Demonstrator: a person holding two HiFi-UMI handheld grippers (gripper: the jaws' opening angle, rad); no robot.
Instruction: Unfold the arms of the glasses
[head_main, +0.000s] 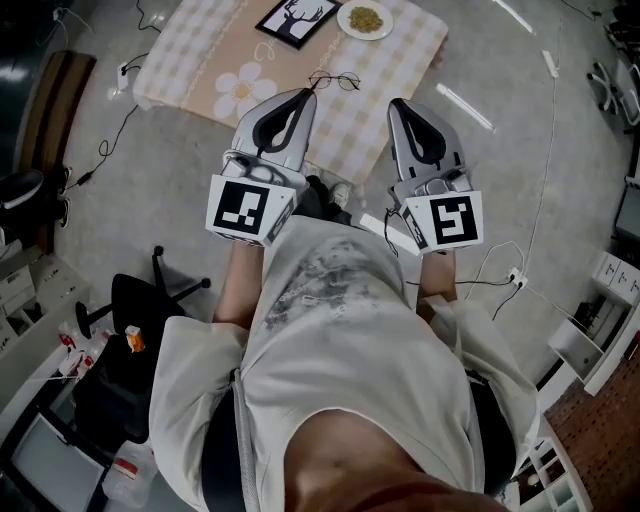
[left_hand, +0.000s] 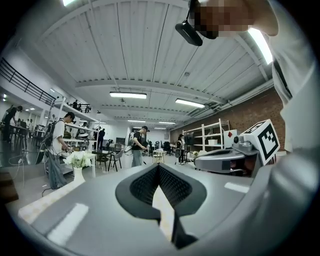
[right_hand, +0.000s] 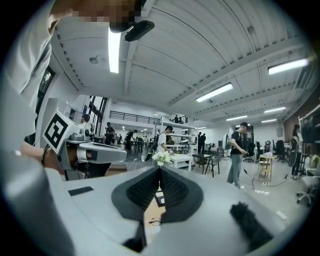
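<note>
A pair of thin wire-rimmed glasses (head_main: 333, 80) lies on a low table with a checked cloth (head_main: 400, 60), near its front edge. In the right gripper view the glasses (right_hand: 155, 220) show small through the slit under the jaws. My left gripper (head_main: 304, 96) and right gripper (head_main: 398, 106) are held side by side close to my body, pointing level toward the table and short of the glasses. Both sets of jaws meet at the tips with nothing between them: the left gripper (left_hand: 158, 168) and the right gripper (right_hand: 160, 170) are shut and empty.
On the table's far side stand a framed deer picture (head_main: 297, 20) and a plate of food (head_main: 365, 19). A black chair (head_main: 140, 300) stands on the floor at my left, and cables run across the floor. People, a vase of white flowers (left_hand: 77, 162) and shelving fill the room behind.
</note>
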